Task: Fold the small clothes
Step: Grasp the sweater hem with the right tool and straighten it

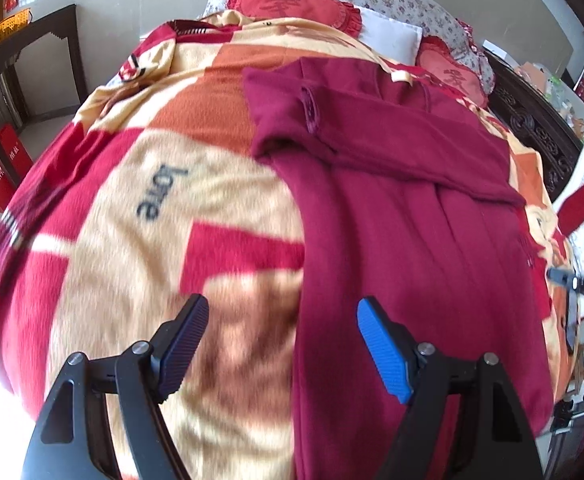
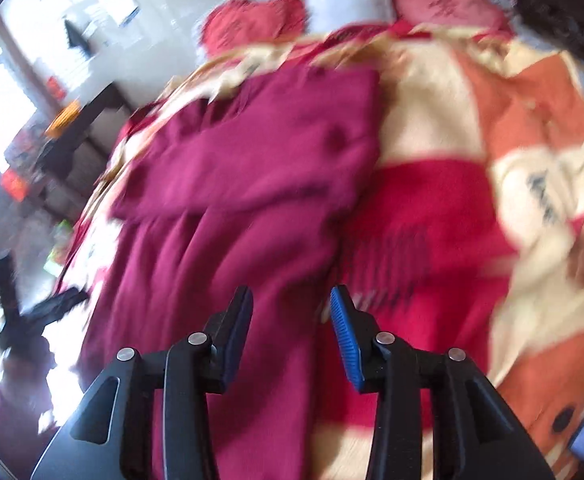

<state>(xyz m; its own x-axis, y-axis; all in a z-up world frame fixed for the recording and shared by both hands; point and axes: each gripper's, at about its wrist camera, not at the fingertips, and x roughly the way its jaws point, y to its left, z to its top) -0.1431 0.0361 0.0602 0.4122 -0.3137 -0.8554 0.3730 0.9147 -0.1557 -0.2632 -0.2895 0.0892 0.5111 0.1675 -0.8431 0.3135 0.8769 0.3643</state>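
Observation:
A dark red garment (image 1: 404, 216) lies lengthways on the patterned blanket (image 1: 140, 184), its sleeves folded across the upper part. My left gripper (image 1: 282, 312) is open above the garment's left edge and holds nothing. In the blurred right wrist view the garment (image 2: 244, 184) lies at centre left. My right gripper (image 2: 290, 306) is open above the garment's right edge, near its lower end, and holds nothing. The other gripper (image 2: 32, 312) shows dimly at the far left.
Red heart cushions (image 1: 292, 0) and a white pillow (image 1: 392, 36) lie at the bed's head. A dark side table (image 1: 24, 56) with a yellow basket stands at the left. A carved dark bed frame (image 1: 532, 128) runs along the right.

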